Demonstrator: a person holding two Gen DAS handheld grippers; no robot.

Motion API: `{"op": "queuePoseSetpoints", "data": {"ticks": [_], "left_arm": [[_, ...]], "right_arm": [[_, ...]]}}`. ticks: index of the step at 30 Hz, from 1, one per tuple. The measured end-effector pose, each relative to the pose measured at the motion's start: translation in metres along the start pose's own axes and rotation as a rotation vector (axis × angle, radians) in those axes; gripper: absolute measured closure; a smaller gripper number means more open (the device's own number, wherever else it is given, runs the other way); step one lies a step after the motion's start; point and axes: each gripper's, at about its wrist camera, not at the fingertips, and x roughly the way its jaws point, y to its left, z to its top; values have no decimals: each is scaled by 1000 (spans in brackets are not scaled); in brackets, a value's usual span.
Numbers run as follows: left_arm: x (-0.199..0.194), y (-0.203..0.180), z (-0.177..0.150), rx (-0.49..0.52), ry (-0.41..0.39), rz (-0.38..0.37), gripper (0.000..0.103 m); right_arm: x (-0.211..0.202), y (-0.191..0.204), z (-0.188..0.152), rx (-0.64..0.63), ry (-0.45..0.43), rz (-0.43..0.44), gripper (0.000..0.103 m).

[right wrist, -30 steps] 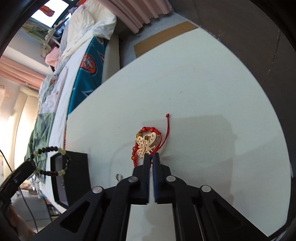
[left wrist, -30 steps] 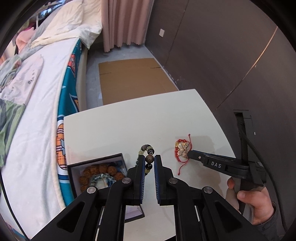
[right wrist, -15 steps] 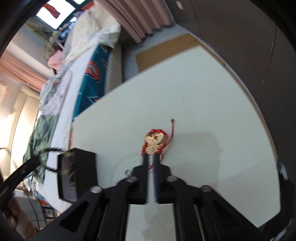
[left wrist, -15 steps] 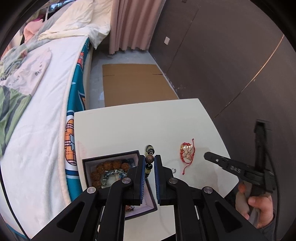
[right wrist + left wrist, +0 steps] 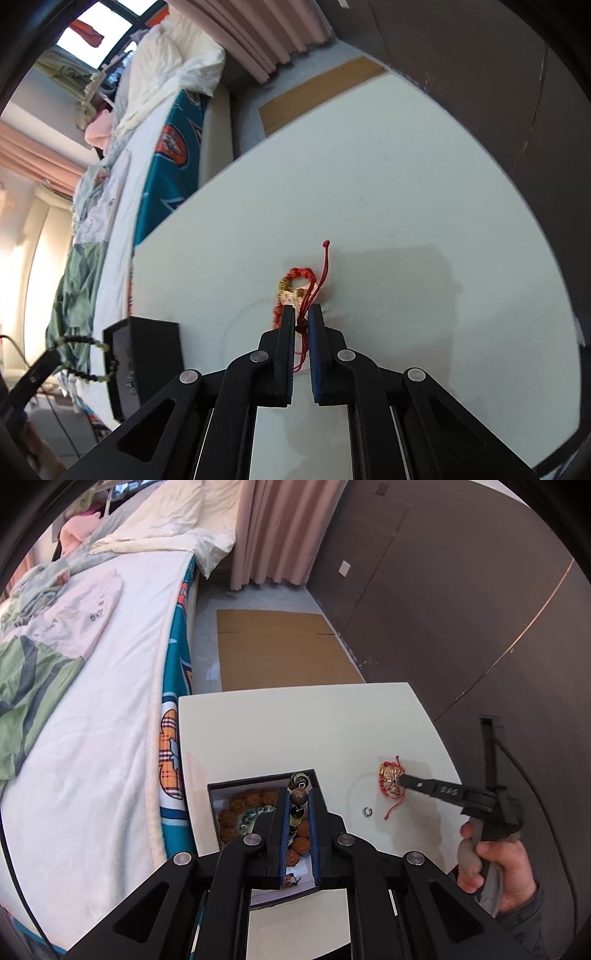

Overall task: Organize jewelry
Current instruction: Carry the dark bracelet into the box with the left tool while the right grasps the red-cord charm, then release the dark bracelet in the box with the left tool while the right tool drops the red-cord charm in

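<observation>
My left gripper (image 5: 298,794) is shut on a dark bead bracelet (image 5: 298,798) and holds it above the open black jewelry box (image 5: 236,786), which holds brown bead bracelets (image 5: 255,798). The bracelet also shows in the right wrist view (image 5: 86,360), hanging beside the box (image 5: 147,354). My right gripper (image 5: 301,311) is shut on the cords of a red string bracelet with a gold butterfly charm (image 5: 295,286) on the white table (image 5: 406,184). In the left wrist view its tip (image 5: 402,778) is on the red bracelet (image 5: 389,784).
A small silver ring (image 5: 366,811) lies on the table between box and red bracelet. A bed (image 5: 92,701) borders the table's left side. Flat cardboard (image 5: 280,650) lies on the floor beyond. A dark wall (image 5: 480,590) stands at right.
My left gripper carried the bead bracelet back over the open box. My right gripper moved forward and closed on the red bracelet's cords.
</observation>
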Motion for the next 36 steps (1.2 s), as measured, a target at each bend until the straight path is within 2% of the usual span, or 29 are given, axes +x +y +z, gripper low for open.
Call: {"op": "queuePoseSetpoints", "data": {"ticks": [6,12,13,15,16,17,18,23,28,31,32,33,35,36], "left_arm": [[8,7,-6,-25,26,-18,93],[19,5,-12,-47,59,-88,91],[20,6,-11,-48,71,-86,86],[19,10,-11,-65,78,-81,65],[16,12,-11,-71,66,-82,48],[11,14,-12,-78,45,-81,37],[5,16,-12,-83,27,-77,35],[-15,31,-17,-99,-17,-72,35],[-20,44,-23,-112,-15,-48,35],[-23,48,-25,-116,-12,-37,35],[-24,47,-24,-114,-16,-35,35],[-27,47,-25,-110,-22,-35,35],[-30,46,-26,-109,-27,-33,35],[-31,46,-26,-108,-28,-34,35]], "right_arm": [[-36,23,-3,-44,-55,61,94],[-69,66,-11,-133,-107,114,94],[-72,71,-12,-142,-109,122,94],[-76,85,-16,-168,-113,143,94],[-78,93,-19,-185,-114,153,94],[-79,101,-23,-199,-112,165,94],[-79,106,-25,-207,-109,176,94],[-75,138,-42,-257,-93,234,94],[-66,166,-53,-294,-83,282,94],[-56,178,-57,-316,-76,283,93],[-52,178,-58,-316,-60,269,84],[-47,177,-59,-314,-38,254,61],[-46,169,-62,-301,-34,239,36],[-51,165,-64,-296,-53,236,33]]}}
